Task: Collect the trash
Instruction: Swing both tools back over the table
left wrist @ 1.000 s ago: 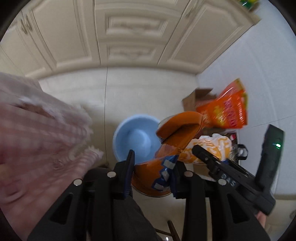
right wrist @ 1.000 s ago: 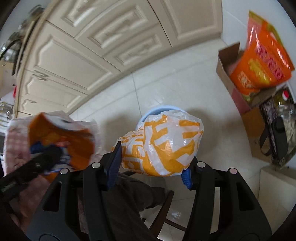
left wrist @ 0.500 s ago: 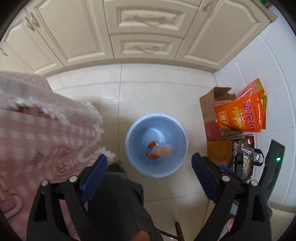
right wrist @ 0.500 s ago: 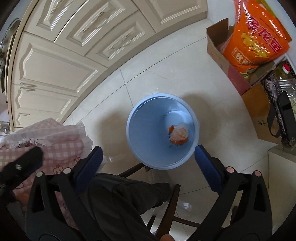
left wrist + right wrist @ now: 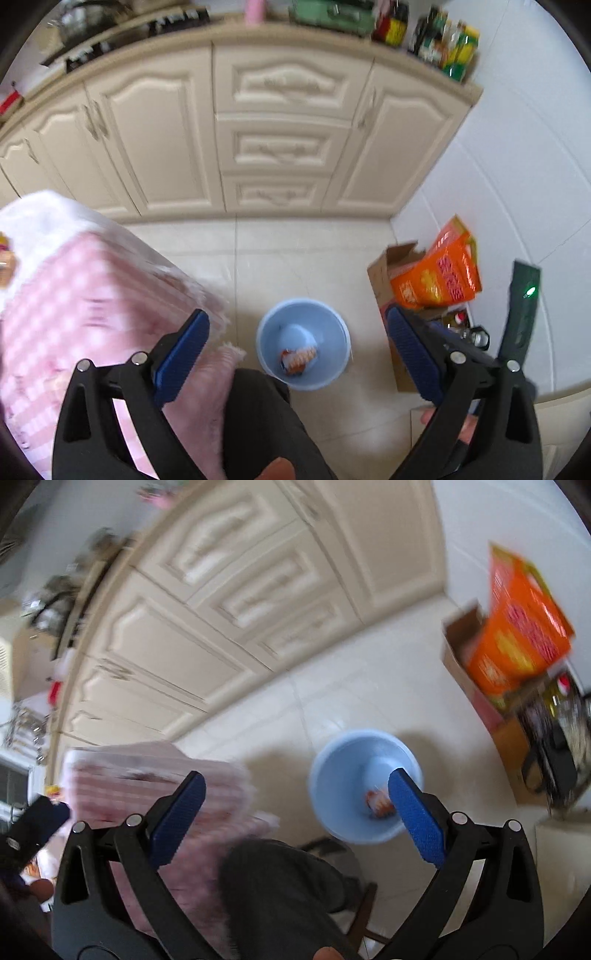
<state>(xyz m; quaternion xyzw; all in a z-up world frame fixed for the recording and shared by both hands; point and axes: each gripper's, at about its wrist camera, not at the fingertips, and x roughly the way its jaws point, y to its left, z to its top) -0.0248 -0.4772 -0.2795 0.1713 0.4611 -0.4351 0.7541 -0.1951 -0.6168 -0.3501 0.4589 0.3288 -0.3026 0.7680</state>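
Left gripper [image 5: 297, 354] hangs above the floor, its blue-padded jaws spread wide with nothing between them. Right gripper [image 5: 295, 810] is the same: released, jaws wide apart, nothing held. We note both views are blurred.

Below us a light blue bin [image 5: 334, 332] stands on the pale tiled floor [image 5: 295, 258], near the cream kitchen cabinets [image 5: 280, 147]. Orange-and-white trash [image 5: 298, 360] lies at the bottom of the bin; in the right wrist view it shows as a small orange scrap [image 5: 378, 803] partly behind the right-hand pad. We cannot tell how many pieces it is.

Pink checked cloth [image 5: 74, 295] covers a table edge to the left of the bin. To the right, by the white wall, an open cardboard box [image 5: 384, 273] holds an orange bag [image 5: 439, 280]. Our dark trouser leg [image 5: 258, 424] fills the bottom centre, just beside the bin.
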